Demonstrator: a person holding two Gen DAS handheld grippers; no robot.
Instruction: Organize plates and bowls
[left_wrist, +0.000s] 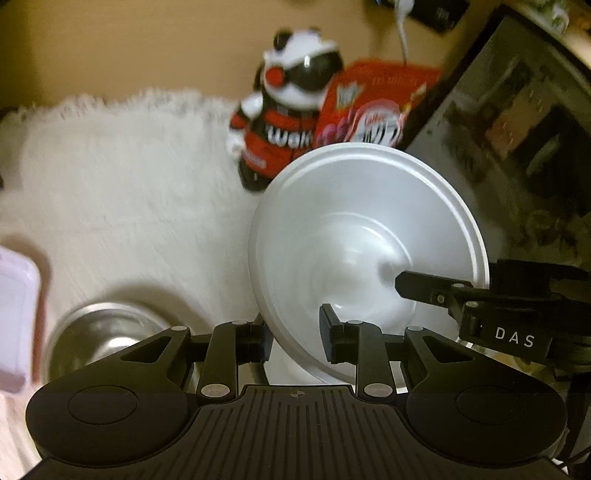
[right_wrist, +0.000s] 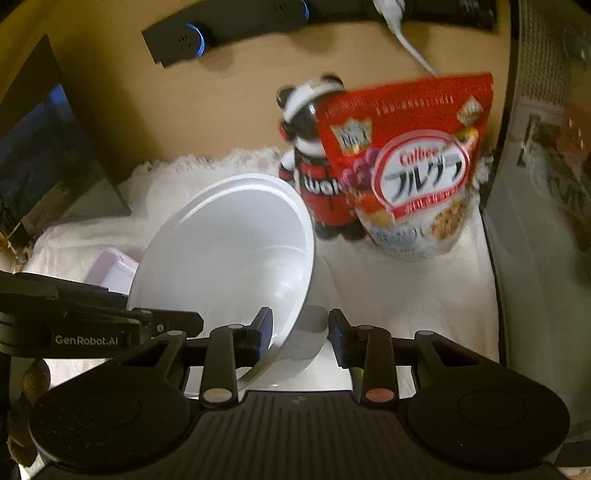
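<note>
Ahead of right gripper (right_wrist: 300, 334): cereal bag (right_wrist: 410, 166), panda toy (right_wrist: 314, 147). Steel bowl (left_wrist: 107, 332) beside left gripper (left_wrist: 295, 332). Both straddling white bowl (left_wrist: 369, 236) rim, jaws parted; clamping unclear, blurred.

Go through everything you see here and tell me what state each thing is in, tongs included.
White plastic bowl: tilted on edge, rim between both tongs.
Left tongs: open around the bowl's rim.
Right tongs: open around the bowl's rim.
Round steel bowl: upright on the white fluffy cloth.
Red cereal bag: standing, sealed top not visible.
Black-and-white panda figure: standing.
</note>
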